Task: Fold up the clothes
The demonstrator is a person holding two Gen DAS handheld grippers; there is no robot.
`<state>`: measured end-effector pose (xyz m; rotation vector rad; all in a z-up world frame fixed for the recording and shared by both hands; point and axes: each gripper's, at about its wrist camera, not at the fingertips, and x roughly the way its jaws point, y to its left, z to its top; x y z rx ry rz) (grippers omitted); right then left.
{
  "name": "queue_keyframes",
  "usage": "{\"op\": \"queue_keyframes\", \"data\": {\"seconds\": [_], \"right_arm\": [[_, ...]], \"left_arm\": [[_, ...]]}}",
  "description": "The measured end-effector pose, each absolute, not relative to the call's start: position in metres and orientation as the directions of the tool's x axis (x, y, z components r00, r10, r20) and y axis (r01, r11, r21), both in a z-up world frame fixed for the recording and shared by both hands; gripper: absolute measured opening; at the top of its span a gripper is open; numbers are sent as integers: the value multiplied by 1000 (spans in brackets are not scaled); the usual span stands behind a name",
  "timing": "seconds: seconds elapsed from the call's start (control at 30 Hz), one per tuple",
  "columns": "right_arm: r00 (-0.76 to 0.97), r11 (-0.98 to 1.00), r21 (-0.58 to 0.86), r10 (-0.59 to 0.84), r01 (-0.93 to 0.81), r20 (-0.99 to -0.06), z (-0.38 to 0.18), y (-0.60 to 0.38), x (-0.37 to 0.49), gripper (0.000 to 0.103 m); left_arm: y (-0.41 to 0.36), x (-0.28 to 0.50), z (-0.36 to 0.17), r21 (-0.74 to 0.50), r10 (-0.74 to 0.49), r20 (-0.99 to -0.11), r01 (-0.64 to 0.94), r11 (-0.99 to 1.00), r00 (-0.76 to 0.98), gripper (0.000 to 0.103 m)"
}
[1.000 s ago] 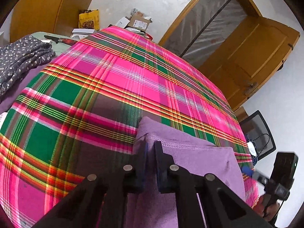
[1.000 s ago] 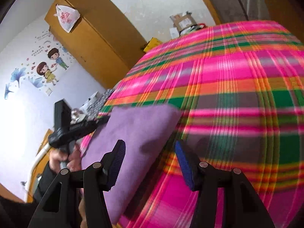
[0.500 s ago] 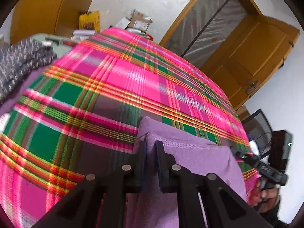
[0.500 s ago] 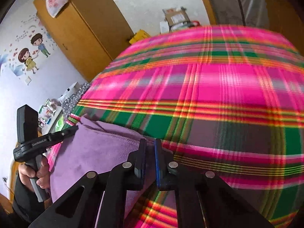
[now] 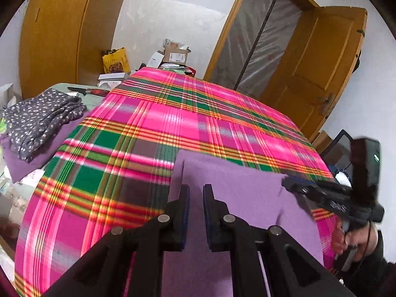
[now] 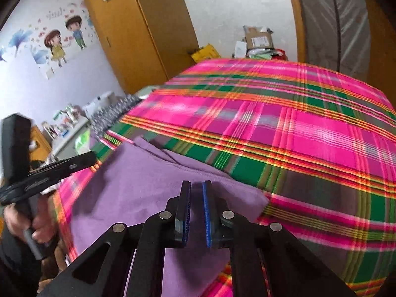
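A folded purple garment [image 5: 237, 198] lies on the near part of the pink plaid bed cover [image 5: 173, 123]. My left gripper [image 5: 196, 193] is shut on its left edge, with purple cloth between the pads. My right gripper [image 6: 196, 190] is shut on the garment [image 6: 138, 188] near its right corner, with cloth between the blue pads. Each gripper shows in the other's view: the right one [image 5: 321, 193] at the garment's right edge, the left one [image 6: 61, 168] at its left edge. The garment's far edge looks lifted off the cover.
A folded stack of a dark floral garment [image 5: 42, 118] on a purple one [image 5: 32, 158] lies on a side table at the left. Boxes [image 5: 175, 54] stand beyond the bed's far end. A wooden door [image 5: 316, 74] and a wardrobe [image 5: 54, 37] line the walls.
The right gripper went from open beside the garment to shut on its right corner. Both grippers have since risen and pulled back, lifting the garment's near part; the left stayed shut.
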<state>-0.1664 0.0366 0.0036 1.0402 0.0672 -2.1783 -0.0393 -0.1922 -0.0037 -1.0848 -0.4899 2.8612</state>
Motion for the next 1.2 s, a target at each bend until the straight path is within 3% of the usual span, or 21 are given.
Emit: {"op": "queue_keyframes", "data": {"seconds": [0.17,0.53,1.03,1.2], "right_arm": [[-430,-757,202,-545,622,-719,-5,21,-177,11],[-494,-727,83,-541,682,-681,22,25,-123,11],[-402,-638,135,-620,758,-673,4,56,-78,11],[-372,-585,91,-619,806,-691,-2,67,-60,12]], "left_arm": [[-192,-36,-20,-298,143,-672,88,-951,-727,12],[-172,1,-14,-248,131,-647,45,-968,-751,12],[-169,13,-24,-229,107,-666,66,-971,-738,12],[-169,15,-27,-232,108,-671,70,-970,-733,12]]}}
